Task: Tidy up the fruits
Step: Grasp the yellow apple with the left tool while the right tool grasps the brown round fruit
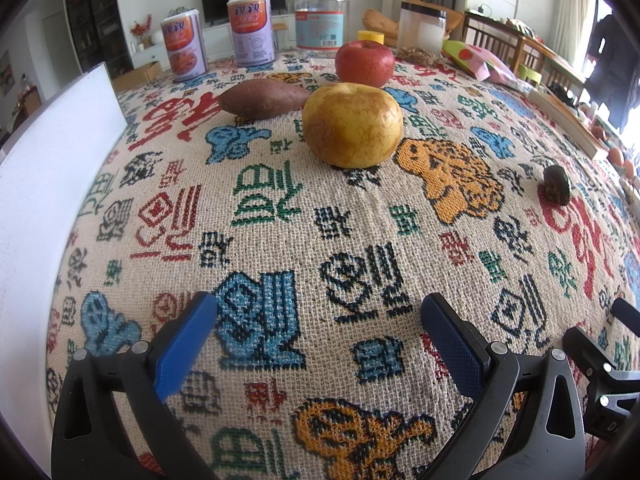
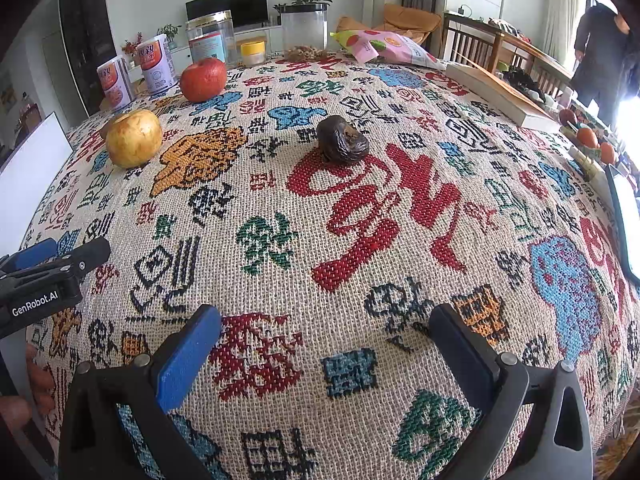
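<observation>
A yellow pear-like fruit [image 1: 352,125] sits on the patterned tablecloth ahead of my left gripper [image 1: 318,316], which is open and empty. Behind it lie a red apple [image 1: 364,63] and a sweet potato [image 1: 264,98]. A dark wrinkled fruit [image 1: 556,184] lies to the right. In the right wrist view the dark fruit [image 2: 342,140] lies straight ahead of my right gripper [image 2: 326,330], which is open and empty. The yellow fruit [image 2: 134,138] and red apple [image 2: 203,79] are at the left there.
Two cans [image 1: 185,46], clear jars [image 1: 320,20] and a yellow lid [image 1: 370,36] stand along the far edge. A white board [image 1: 48,148] stands at the left. A snack bag [image 2: 384,46] and a book [image 2: 500,96] lie at the far right. A person [image 2: 604,52] stands behind.
</observation>
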`<state>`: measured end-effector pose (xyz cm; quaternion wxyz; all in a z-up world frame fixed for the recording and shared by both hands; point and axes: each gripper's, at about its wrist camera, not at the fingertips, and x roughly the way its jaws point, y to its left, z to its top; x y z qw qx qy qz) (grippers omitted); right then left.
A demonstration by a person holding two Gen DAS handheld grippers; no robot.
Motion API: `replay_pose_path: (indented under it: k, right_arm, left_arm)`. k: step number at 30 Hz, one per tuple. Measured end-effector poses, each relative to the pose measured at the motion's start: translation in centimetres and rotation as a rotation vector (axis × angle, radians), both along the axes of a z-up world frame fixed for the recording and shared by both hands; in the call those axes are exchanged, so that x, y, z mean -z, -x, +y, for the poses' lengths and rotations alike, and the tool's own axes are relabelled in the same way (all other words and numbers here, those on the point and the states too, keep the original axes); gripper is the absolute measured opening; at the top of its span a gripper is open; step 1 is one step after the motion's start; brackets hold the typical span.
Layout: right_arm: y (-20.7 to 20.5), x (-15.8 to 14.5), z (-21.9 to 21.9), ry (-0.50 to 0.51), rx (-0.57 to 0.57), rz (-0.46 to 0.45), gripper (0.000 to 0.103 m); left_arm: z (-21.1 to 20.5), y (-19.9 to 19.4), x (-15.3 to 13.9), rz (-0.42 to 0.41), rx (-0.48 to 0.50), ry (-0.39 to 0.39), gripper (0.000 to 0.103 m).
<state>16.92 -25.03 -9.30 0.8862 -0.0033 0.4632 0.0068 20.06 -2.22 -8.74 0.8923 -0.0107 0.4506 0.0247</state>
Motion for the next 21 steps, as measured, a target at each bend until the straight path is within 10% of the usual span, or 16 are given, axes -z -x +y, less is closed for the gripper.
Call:
replay_pose_path:
  k: [7, 14, 19, 20, 21]
  right_arm:
    - [0.0, 0.0, 0.0, 0.0, 0.0, 0.0, 0.103]
    - [0.0, 0.0, 0.0, -0.001, 0.0, 0.0, 0.103]
    - [0.1, -0.2, -0.5, -0.038, 0.006, -0.011, 0.103]
    - [0.2, -0.4, -1.2, -0.091, 0.017, -0.027, 0.103]
    - [0.4, -0.8, -2.4, -0.162, 0.036, -0.047, 0.103]
  left_arm:
    - [0.7, 1.2, -0.5, 0.06, 0.176, 0.036, 0.101]
    - [1.4, -4.3, -4.7, -0.088, 0.174, 0.254, 0.102]
    - [-0.9, -10.3, -2.1, -0.014, 0.134, 0.159, 0.1]
    - [-1.2, -10.5, -1.8, -0.018, 0.128, 0.134, 0.097]
    - [-1.2, -10.4, -1.6, -0.026, 0.11, 0.091, 0.071]
